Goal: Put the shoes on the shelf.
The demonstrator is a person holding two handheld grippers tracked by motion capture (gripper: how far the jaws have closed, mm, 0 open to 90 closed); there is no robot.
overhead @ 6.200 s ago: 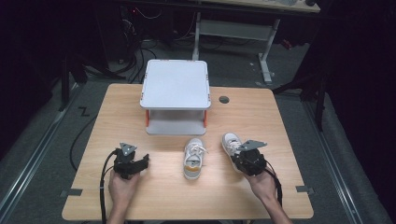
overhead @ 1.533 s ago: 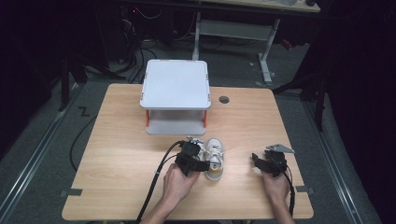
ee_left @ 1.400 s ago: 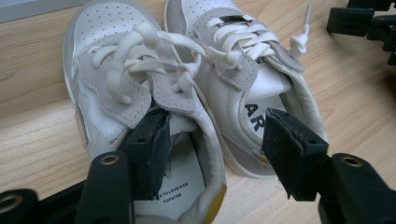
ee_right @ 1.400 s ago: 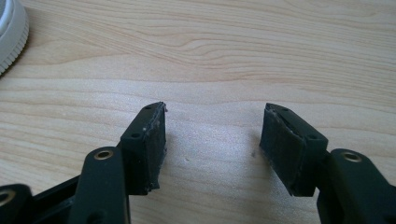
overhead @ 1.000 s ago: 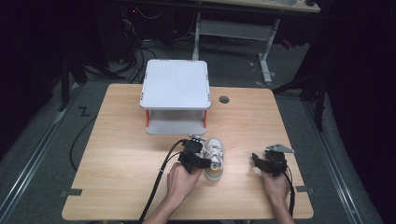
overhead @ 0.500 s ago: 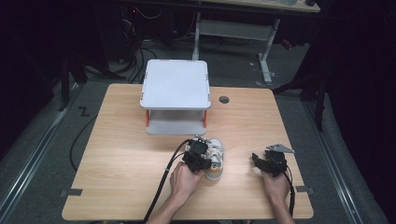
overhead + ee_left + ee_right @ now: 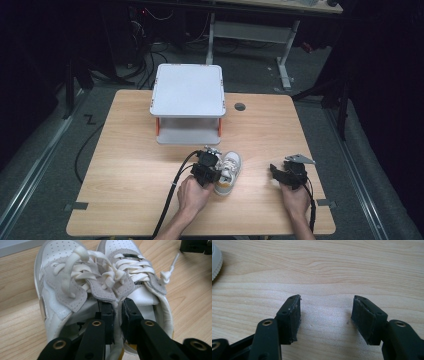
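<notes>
Change: left gripper [image 7: 117, 312] jaws have just been closing, now pinching both inner collars of the pair of small white lace-up sneakers with grey suede panels [image 7: 100, 282] | meaning: pair looks ready to lift | right gripper [image 7: 325, 315] spread, empty, above wooden table [image 7: 337, 270] | white two-tier shelf [image 7: 188, 90] beyond the sneakers, both tiers bare.

One small dark-lettered tag on the right shoe's tongue [image 7: 140, 283] — print too tiny to read.
</notes>
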